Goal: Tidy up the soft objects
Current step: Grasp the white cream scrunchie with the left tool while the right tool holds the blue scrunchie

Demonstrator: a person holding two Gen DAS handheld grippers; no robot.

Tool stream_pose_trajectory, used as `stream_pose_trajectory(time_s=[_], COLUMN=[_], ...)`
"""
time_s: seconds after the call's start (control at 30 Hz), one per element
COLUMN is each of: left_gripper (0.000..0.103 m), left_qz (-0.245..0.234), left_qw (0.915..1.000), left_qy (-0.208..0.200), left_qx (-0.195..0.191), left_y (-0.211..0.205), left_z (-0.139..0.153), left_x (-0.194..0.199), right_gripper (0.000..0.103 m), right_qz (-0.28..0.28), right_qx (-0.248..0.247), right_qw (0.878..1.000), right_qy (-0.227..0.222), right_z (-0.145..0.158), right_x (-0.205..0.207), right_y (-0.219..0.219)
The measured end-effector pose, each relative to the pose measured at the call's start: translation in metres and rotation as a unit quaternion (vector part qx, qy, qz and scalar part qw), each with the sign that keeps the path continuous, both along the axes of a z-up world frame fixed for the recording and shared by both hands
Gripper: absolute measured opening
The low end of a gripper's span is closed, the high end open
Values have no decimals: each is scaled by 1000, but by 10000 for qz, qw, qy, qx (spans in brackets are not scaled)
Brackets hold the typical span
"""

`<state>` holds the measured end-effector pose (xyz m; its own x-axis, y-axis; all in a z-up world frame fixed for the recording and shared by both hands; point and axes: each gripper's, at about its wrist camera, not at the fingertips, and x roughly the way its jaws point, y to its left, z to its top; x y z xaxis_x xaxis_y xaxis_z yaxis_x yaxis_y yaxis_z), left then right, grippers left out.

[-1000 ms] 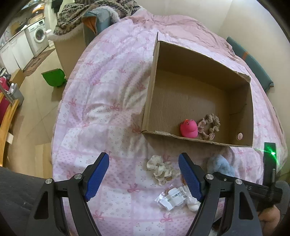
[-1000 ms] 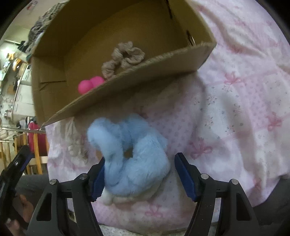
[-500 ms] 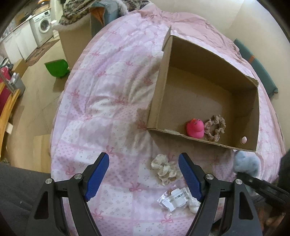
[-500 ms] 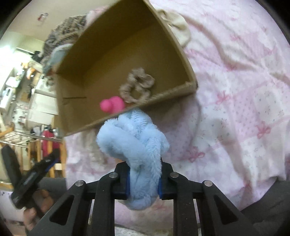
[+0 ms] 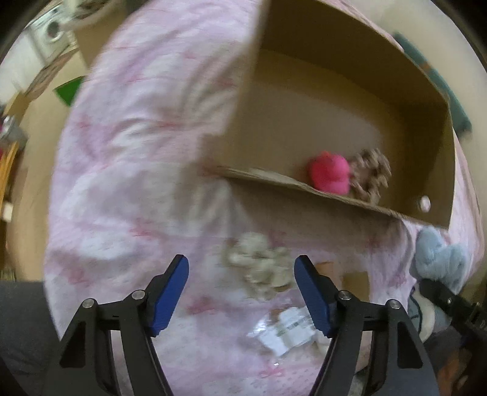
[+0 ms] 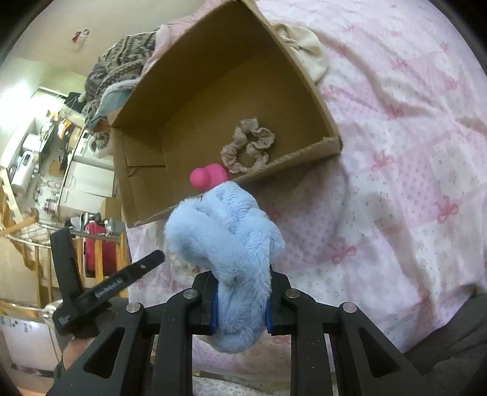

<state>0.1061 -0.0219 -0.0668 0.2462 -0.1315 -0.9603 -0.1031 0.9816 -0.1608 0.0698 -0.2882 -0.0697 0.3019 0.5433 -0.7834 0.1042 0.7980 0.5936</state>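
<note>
The blue fluffy scrunchie [image 6: 226, 243] is clamped in the closed right gripper [image 6: 240, 300]; the cardboard box [image 6: 304, 79] lies just ahead and above. The left gripper [image 5: 240, 292] is held wide open, empty.

A pink bow-patterned quilt [image 6: 411, 128] covers the bed. A patterned knit blanket [image 6: 121, 61] is heaped at its far end. Beyond the bed's left edge, a green bin [image 5: 69, 90] sits on the floor near a washing machine [image 5: 50, 29].
</note>
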Motion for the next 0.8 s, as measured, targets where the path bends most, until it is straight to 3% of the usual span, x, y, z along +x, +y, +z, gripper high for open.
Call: stream_pose_trajectory(time_s=[0.13, 0.2, 0.33, 0.37, 0.5, 0.8], left_gripper=[69, 45, 28, 21, 14, 14], left_qz=[-204, -316, -392, -337, -160, 13], left_qw=[9997, 9992, 9983, 9984, 9988, 9994], left_qy=[140, 253, 416, 431, 424, 93], left_qx=[-2, -16, 138, 132, 164, 328], left_y=[-19, -25, -26, -24, -9, 16], left_z=[-17, -26, -38, -38, -36, -14], left_x=[8, 10, 10, 10, 6, -16], right_gripper=[23, 23, 23, 23, 23, 23], right_qz=[-16, 4, 36, 44, 52, 160], right_qx=[26, 7, -46, -62, -88, -172], right_qw=[10000, 10000, 9999, 9999, 9999, 9997], right_qy=[26, 30, 89, 94, 121, 113], right_z=[-2, -3, -6, -6, -8, -10], right_x=[3, 3, 6, 6, 9, 13], right_y=[1, 2, 6, 6, 11, 20])
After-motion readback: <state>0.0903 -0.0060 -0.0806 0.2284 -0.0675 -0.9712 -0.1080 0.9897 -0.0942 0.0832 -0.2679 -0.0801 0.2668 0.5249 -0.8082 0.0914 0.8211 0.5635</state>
